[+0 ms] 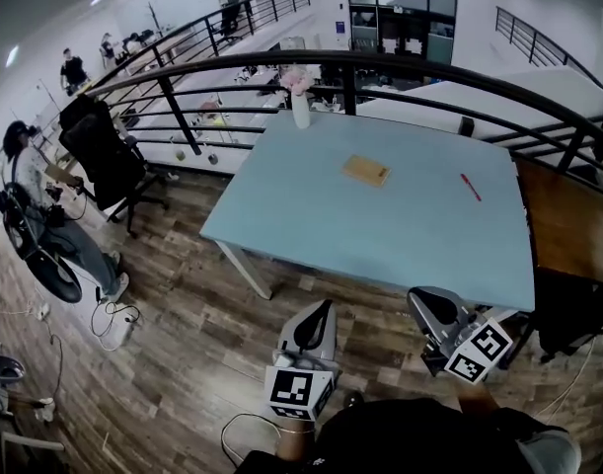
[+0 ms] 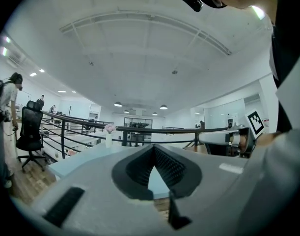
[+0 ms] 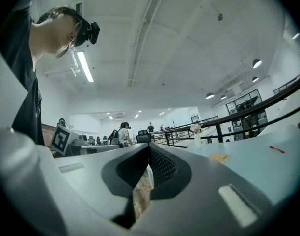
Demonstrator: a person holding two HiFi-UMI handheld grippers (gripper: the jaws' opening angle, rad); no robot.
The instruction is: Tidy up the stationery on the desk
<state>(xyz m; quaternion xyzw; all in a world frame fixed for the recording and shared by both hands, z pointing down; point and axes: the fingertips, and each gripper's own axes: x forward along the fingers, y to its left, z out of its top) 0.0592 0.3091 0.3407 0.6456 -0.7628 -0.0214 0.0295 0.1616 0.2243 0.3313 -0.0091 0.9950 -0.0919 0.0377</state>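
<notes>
On the bench (image 1: 281, 230), far right, we are eyeing the red pen (image 1: 470, 187), lying aslant, nearer our right tongs (image 1: 424, 304); those and the left tongs (image 1: 323, 314) are both hanging closed, empty, short of its edge.

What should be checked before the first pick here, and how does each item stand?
1. The left gripper holds nothing: ok, jaws together.
2. The right gripper holds nothing: ok, jaws together.
3. Jaws open for a pick: not ok, both are shut.
4. The red pen lies uncovered on the desk: ok.
5. The brown flat item lies apart from the pen: ok.
6. A container for the stationery: cannot tell, none shows.
</notes>
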